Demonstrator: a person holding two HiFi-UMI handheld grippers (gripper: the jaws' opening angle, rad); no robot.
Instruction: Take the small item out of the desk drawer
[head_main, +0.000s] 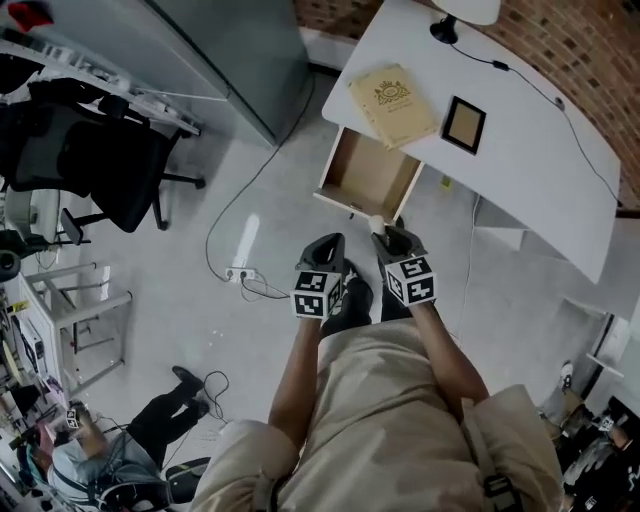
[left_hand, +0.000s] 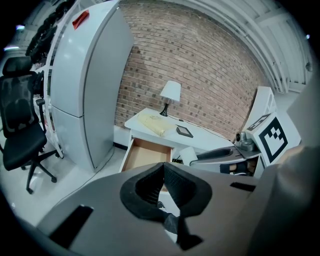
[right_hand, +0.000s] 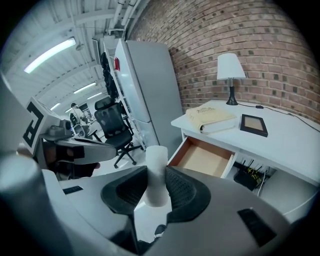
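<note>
Jaws of the right gripper clamp a smooth white cylinder.

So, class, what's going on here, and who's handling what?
A person stands facing a white desk with a gripper in each hand. The right gripper is shut on a small white cylinder. The left gripper is shut and empty. The drawer stands open and looks empty; a book and a picture frame lie on the desk.

Beige clothing, black-and-white marker cubes.
</note>
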